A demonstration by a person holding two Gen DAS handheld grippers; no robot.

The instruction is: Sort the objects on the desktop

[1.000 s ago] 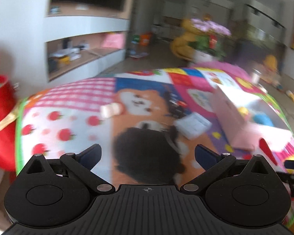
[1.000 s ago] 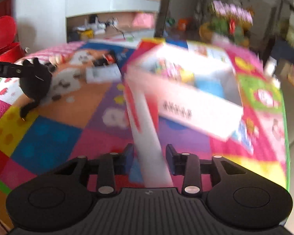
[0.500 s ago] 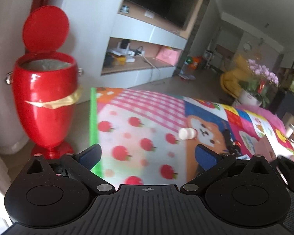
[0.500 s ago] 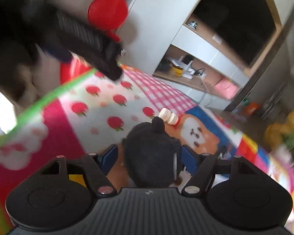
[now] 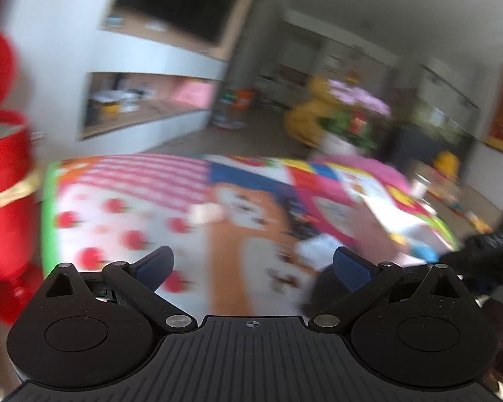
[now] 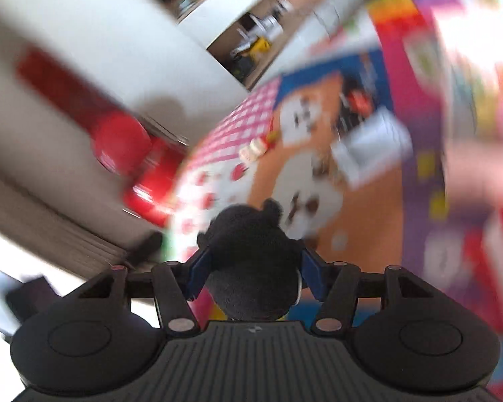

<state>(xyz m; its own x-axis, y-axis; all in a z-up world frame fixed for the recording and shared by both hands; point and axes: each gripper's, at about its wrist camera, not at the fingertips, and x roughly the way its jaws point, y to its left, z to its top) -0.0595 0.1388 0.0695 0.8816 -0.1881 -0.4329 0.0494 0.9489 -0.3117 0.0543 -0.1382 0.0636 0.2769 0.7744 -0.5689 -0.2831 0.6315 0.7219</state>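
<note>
Right wrist view showed the right claw [image 6: 253,269] clenched on a black plush toy [image 6: 255,261], its blue pads [image 6: 198,271] pressing the toy's two sides, held above the near edge of the patterned surface [image 6: 369,227]. Beyond the toy lay a small white bottle [image 6: 253,150] on its side and a white packet [image 6: 372,147], well apart from each other. A red bin [image 6: 151,181] stood beside the surface's far-left edge. Left wrist view was blurred; the left claw [image 5: 253,266] hung released, fingers wide apart with nothing between them, above the same surface [image 5: 124,207]. The bottle [image 5: 206,213] lay ahead of it, the bin [image 5: 3,181] at left.
</note>
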